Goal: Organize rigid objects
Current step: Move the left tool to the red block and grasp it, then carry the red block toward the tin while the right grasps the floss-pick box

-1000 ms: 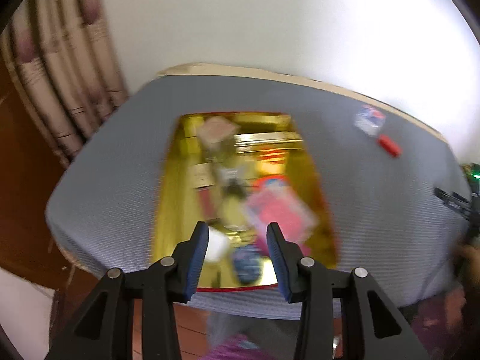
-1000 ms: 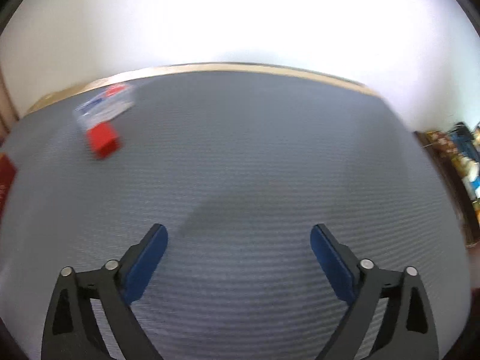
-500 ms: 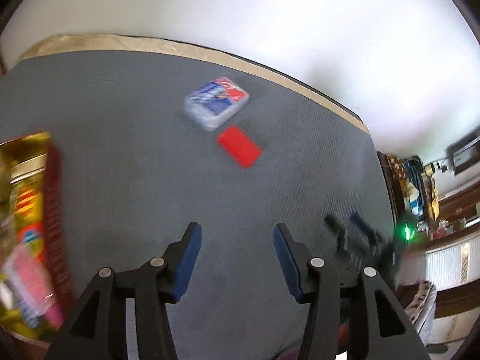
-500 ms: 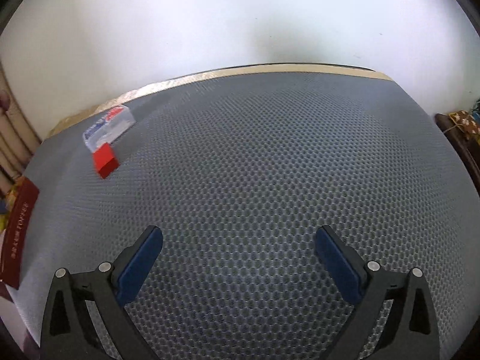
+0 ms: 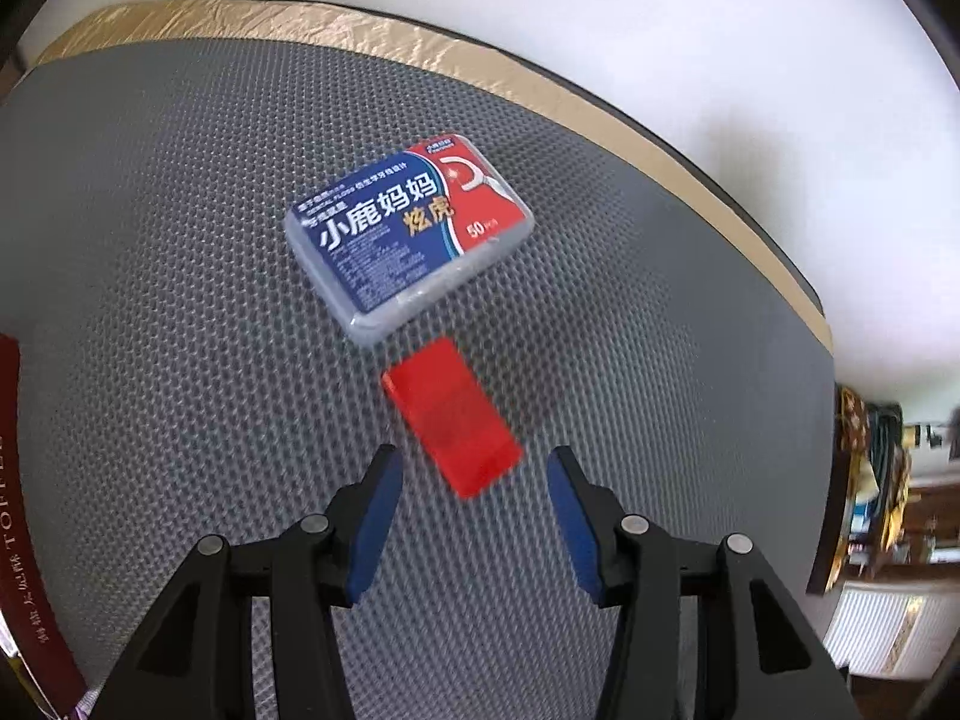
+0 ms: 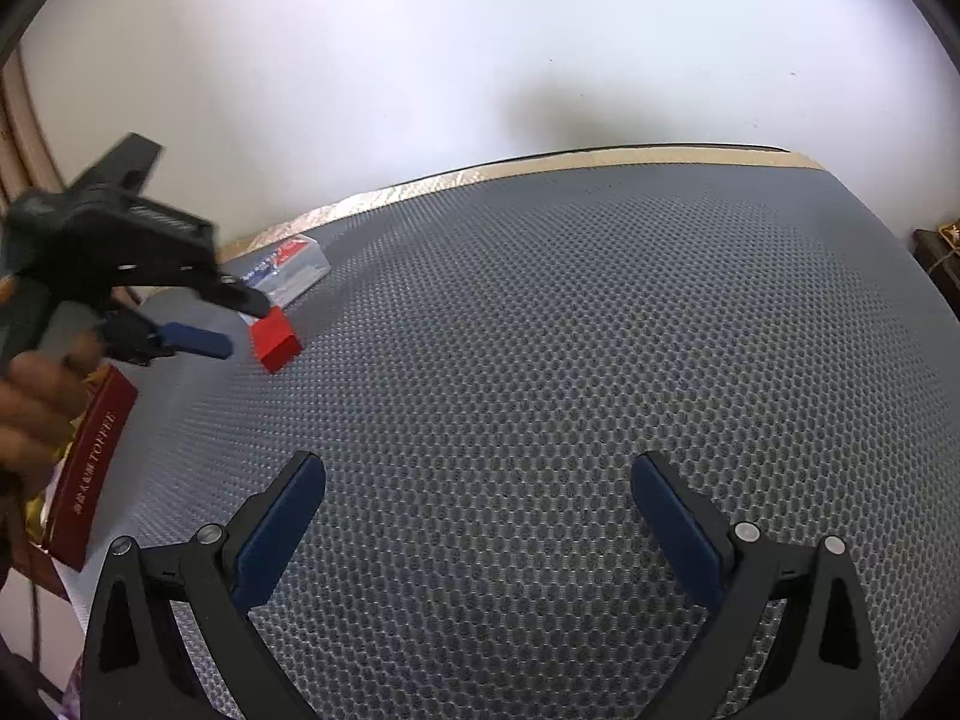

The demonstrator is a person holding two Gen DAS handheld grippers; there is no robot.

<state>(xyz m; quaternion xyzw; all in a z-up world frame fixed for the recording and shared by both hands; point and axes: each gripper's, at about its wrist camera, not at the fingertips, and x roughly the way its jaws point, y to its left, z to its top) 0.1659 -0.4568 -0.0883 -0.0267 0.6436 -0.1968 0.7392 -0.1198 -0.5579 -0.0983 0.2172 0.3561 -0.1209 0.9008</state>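
The small red block (image 5: 451, 417) lies flat on the grey honeycomb-mat surface (image 5: 180, 228), just beside a dental floss-pick box (image 5: 410, 232); it looks rigid, light and smooth-faced, so likely best pinched across its narrow width, square on the long edges; the left tongs (image 5: 471, 477) hover over its near end, jaws having just widened, nothing yet gripped; the right tongs (image 6: 477, 480) stand released and empty, well apart; a red toffee box (image 6: 90, 474) sits at the surface's left edge.

grey mat (image 5: 180, 192), floss box (image 5: 408, 234), red block (image 5: 453, 417)
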